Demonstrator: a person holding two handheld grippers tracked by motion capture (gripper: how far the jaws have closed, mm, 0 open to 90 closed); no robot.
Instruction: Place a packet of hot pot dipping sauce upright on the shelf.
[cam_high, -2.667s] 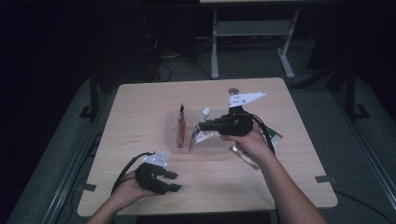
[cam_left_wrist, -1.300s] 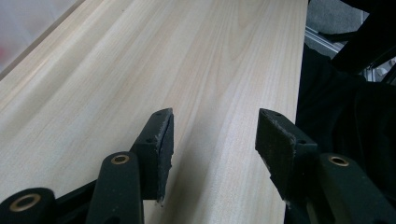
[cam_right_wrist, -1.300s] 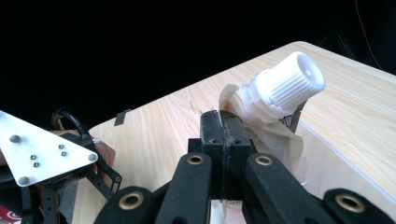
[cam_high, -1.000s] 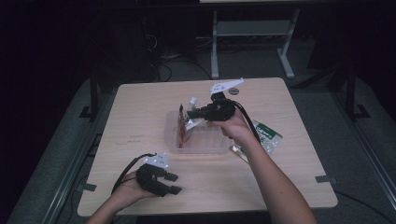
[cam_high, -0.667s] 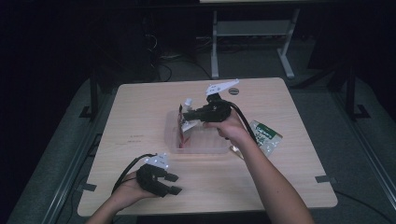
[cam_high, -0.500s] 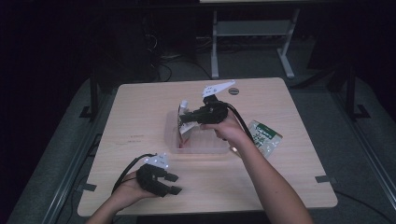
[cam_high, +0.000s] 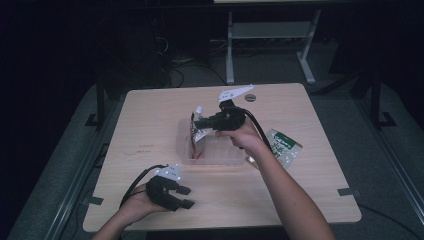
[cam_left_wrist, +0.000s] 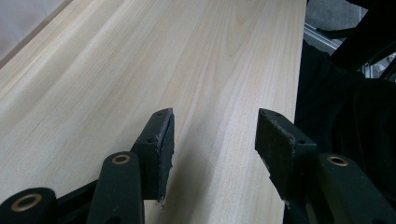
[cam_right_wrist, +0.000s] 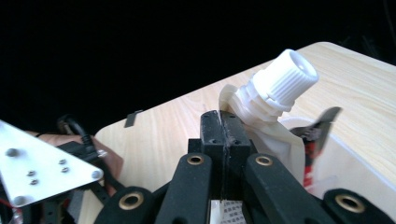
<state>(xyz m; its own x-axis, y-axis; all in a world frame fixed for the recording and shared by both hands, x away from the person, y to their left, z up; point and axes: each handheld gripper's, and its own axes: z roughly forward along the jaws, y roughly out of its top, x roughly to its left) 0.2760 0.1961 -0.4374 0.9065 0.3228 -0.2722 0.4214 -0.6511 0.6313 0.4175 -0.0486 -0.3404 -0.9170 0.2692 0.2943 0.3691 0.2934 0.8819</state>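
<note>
A white spouted pouch (cam_high: 201, 132) with a ribbed screw cap (cam_right_wrist: 285, 77) hangs over the left part of a clear plastic bin (cam_high: 220, 159). My right gripper (cam_high: 203, 123) is shut on the pouch's top edge just below the spout, its jaws (cam_right_wrist: 225, 123) pressed together on the thin film. A red-and-dark packet (cam_right_wrist: 313, 140) stands in the bin under the pouch. My left gripper (cam_high: 186, 197) rests near the table's front left, held by a hand. Its jaws (cam_left_wrist: 212, 135) stand open over bare wood with nothing between them.
A green-and-white packet (cam_high: 283, 145) lies on the table right of the bin. A small dark round disc (cam_high: 249, 97) sits near the far edge. The wooden table (cam_high: 150, 120) has bare room on its left half; dark floor and a table frame lie beyond.
My right gripper has carried the pouch leftward and toward the far side, over the bin's left part. The left gripper has stayed where it was, still open.
</note>
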